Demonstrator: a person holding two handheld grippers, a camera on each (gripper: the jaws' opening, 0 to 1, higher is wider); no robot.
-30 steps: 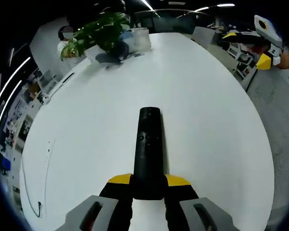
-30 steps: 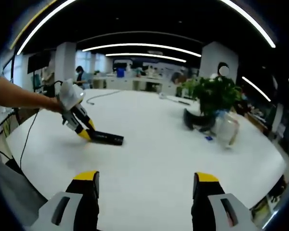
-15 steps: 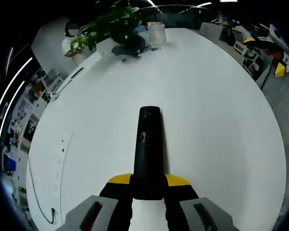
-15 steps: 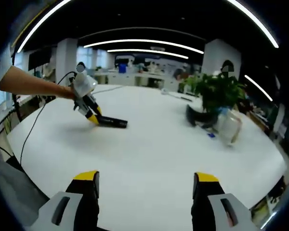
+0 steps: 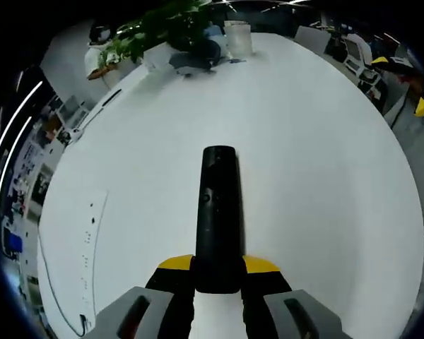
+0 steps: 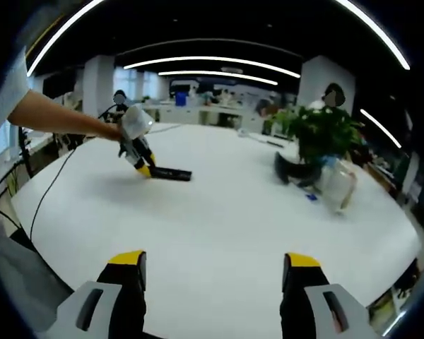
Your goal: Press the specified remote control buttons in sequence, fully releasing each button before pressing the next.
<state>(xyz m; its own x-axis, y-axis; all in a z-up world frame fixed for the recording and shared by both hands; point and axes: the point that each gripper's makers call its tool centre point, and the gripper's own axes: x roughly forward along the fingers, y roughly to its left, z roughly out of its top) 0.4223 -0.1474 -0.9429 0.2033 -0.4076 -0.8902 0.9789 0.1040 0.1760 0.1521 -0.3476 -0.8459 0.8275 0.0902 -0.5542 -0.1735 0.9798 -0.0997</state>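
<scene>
- The left gripper [image 5: 218, 272] is clamped on the near end of a black remote [image 5: 218, 212], yellow jaw tips pressed against both its sides.
- The remote runs straight ahead from the jaws, over the white table [image 5: 318, 162]; small buttons show on its upper face.
- In the right gripper view the left gripper [image 6: 145, 169] grips the remote [image 6: 171, 174] at the table's far left, a person's arm [image 6: 60, 119] behind it.
- The right gripper [image 6: 212, 272] stands wide apart, holding nothing, above the near table edge.
- A potted plant [image 6: 324, 134] and a clear jar [image 6: 337, 186] sit near each other at the table's far side, well apart from the remote.
- A cable [image 6: 46, 191] trails across the left of the table.
</scene>
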